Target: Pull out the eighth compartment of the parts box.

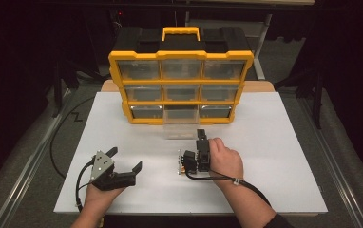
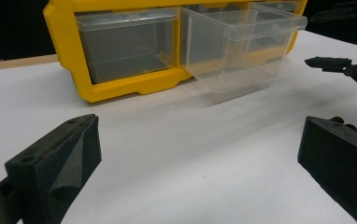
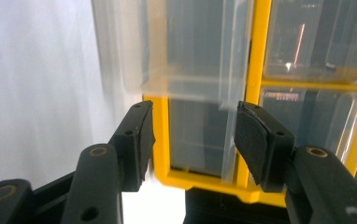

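A yellow and black organizer (image 1: pixel 181 81) with clear drawers stands at the back of the white board (image 1: pixel 265 156). Its bottom middle drawer (image 1: pixel 180 124) is pulled out toward me and looks empty. My right gripper (image 1: pixel 201 135), rolled onto its side, points at the drawer's front right corner. In the right gripper view, its jaws (image 3: pixel 193 135) stand apart just short of the drawer's front lip (image 3: pixel 186 86), holding nothing. My left gripper (image 1: pixel 125 159) rests near the front left of the board, wide open and empty. Its own view (image 2: pixel 197 154) faces the drawer (image 2: pixel 242 46) and the right gripper's fingers (image 2: pixel 335 63).
The white board lies on a wooden table whose edge (image 1: pixel 260 86) shows behind the organizer. Black cables trail from both grippers, one looping off the left side (image 1: pixel 58 142). Metal rails (image 1: pixel 23 190) and dark floor surround the table.
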